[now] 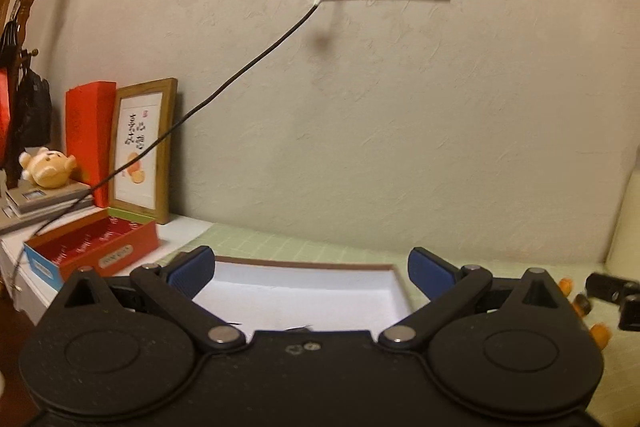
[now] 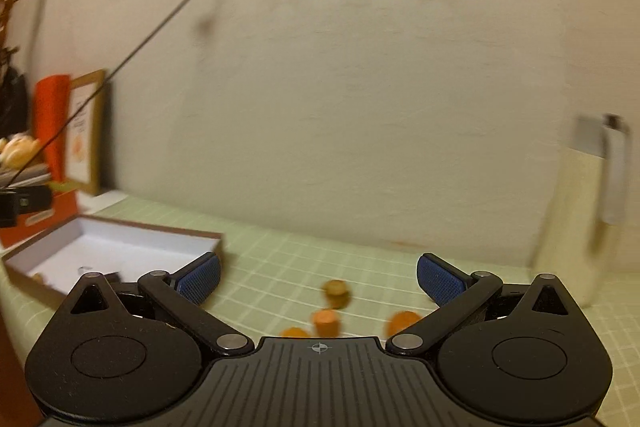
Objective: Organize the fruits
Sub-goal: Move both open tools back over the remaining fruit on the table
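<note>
With both my left gripper [image 1: 311, 273] and right gripper [image 2: 319, 277] spread wide and empty, I should lower the right one squarely over one small orange fruit [image 2: 336, 293] on the green cloth [image 2: 280, 263], then carry it left into the white-lined box [image 2: 120, 243].

Orange fruits [image 2: 331, 307] lie on a pale green grid-patterned cloth [image 2: 360, 267], right of the brown-rimmed, white-lined box [image 2: 120, 243].

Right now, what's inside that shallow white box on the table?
The box looks nearly empty: white floor, a small metallic bit and something orange near its front edge. The left claw hides the near part of it.
</note>
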